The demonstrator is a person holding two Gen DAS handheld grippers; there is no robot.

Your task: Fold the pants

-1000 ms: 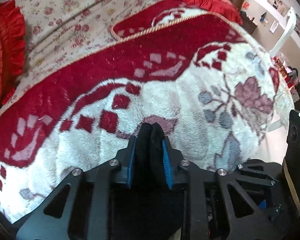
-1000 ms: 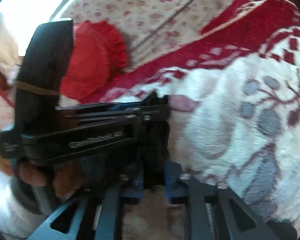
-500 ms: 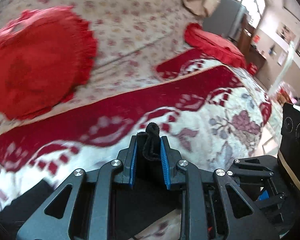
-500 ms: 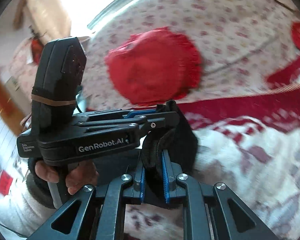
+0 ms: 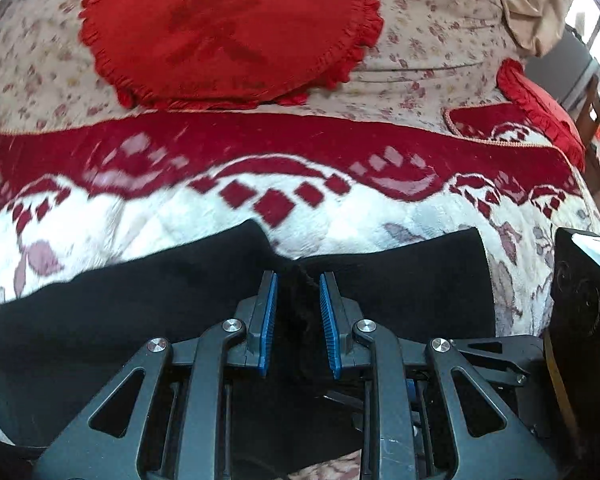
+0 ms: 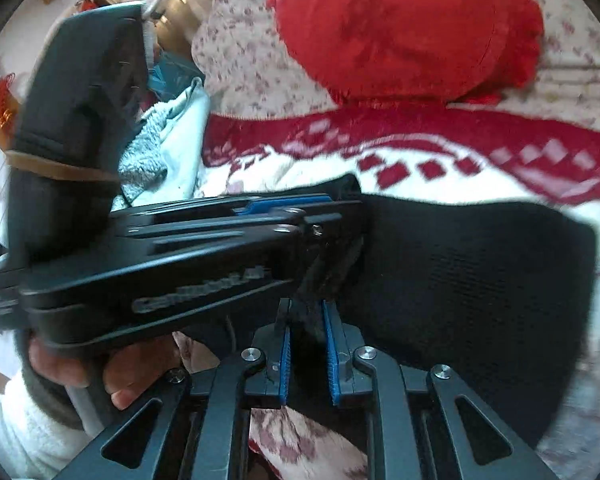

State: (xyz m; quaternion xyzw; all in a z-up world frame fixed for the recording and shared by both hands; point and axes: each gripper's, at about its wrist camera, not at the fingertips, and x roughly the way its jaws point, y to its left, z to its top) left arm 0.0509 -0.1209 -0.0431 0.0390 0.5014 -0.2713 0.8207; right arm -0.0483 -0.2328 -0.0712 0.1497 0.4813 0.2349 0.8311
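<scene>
We hold the black pants (image 5: 400, 280) over the blanket (image 5: 180, 220). Both our left gripper (image 5: 298, 304) and right gripper (image 6: 306, 336) stay out of it otherwise: each has its jaws clamped on a bunched edge, side by side, likely so the cloth spreads evenly for folding.

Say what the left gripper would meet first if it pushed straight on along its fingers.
The left gripper is shut on the black pants. Just past the fabric edge lies the red-and-white blanket, which it would probably meet first; the round red cushion lies farther back. Depth is unclear.
</scene>
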